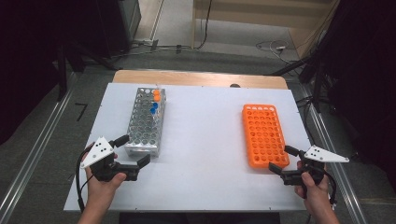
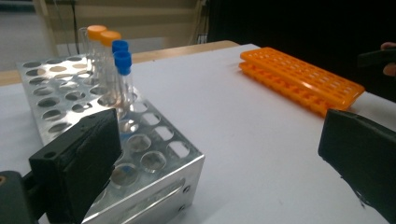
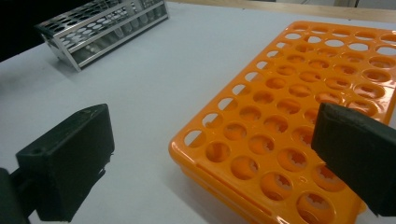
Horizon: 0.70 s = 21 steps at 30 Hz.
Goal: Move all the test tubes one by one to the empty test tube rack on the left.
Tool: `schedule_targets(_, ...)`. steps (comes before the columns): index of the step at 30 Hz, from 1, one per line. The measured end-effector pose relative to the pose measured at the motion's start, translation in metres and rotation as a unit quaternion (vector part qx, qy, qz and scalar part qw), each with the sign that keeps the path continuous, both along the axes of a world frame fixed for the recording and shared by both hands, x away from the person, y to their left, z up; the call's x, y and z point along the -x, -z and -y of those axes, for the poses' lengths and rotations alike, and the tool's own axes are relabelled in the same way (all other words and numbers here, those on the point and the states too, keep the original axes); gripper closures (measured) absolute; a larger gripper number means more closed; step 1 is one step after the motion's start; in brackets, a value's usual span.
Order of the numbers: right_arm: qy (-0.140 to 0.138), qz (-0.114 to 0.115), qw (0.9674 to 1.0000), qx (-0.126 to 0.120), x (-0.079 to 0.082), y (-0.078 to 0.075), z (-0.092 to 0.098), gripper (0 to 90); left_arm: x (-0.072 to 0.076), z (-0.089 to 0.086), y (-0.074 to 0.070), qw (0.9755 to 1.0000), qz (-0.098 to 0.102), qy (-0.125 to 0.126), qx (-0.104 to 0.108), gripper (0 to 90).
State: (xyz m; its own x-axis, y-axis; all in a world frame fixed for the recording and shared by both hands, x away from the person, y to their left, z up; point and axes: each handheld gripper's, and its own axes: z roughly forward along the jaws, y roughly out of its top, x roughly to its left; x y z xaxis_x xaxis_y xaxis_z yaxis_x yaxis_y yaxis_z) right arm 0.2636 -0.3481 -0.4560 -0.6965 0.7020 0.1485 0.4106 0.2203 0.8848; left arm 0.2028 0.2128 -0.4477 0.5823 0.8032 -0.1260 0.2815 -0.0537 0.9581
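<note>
Worktop (image 1: 205, 140): white sheet over a wooden top, whose bare wood shows along the far edge. Its near corners are cut off by the frame in the high view.

Metal rack (image 1: 145, 122): left half of the worktop, long axis running near to far, well apart from the orange rack. In my left gripper view its near corner sits just behind my left jaw, which hides a few of the holes.

Orange rack (image 1: 264, 134): right half, also lying near to far, every hole that I can see empty. In my right gripper view its near end is partly covered by my right-hand jaw, and its far end runs out of frame.

Left gripper (image 1: 136, 150): held in my left hand at the near end of the metal rack, jaws spread wide, nothing between them. Whether a jaw touches the rack I cannot tell.

Right gripper (image 1: 282, 159): held in my right hand just beside the near right corner of the orange rack, jaws spread, holding nothing.

Tubes: two orange-capped tubes (image 2: 102, 39) and two blue-capped tubes (image 2: 122, 58) stand upright at the far right of the metal rack, blue nearer to me. Their clear bodies are hard to make out against the metal; contents not readable.
</note>
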Motion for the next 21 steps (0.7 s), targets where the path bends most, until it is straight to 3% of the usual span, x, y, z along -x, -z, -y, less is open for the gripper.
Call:
schedule_targets(6,0.007,0.001,1.0000,-0.004,-0.002,0.002,0.006,0.0,0.001,-0.012,0.005,0.9998,-0.005,-0.008,0.017,0.0)
schedule_targets(21,0.004,-0.003,1.0000,-0.004,-0.004,0.005,0.007,0.0,-0.001,-0.017,0.009,0.9996,-0.017,-0.018,0.014,0.0)
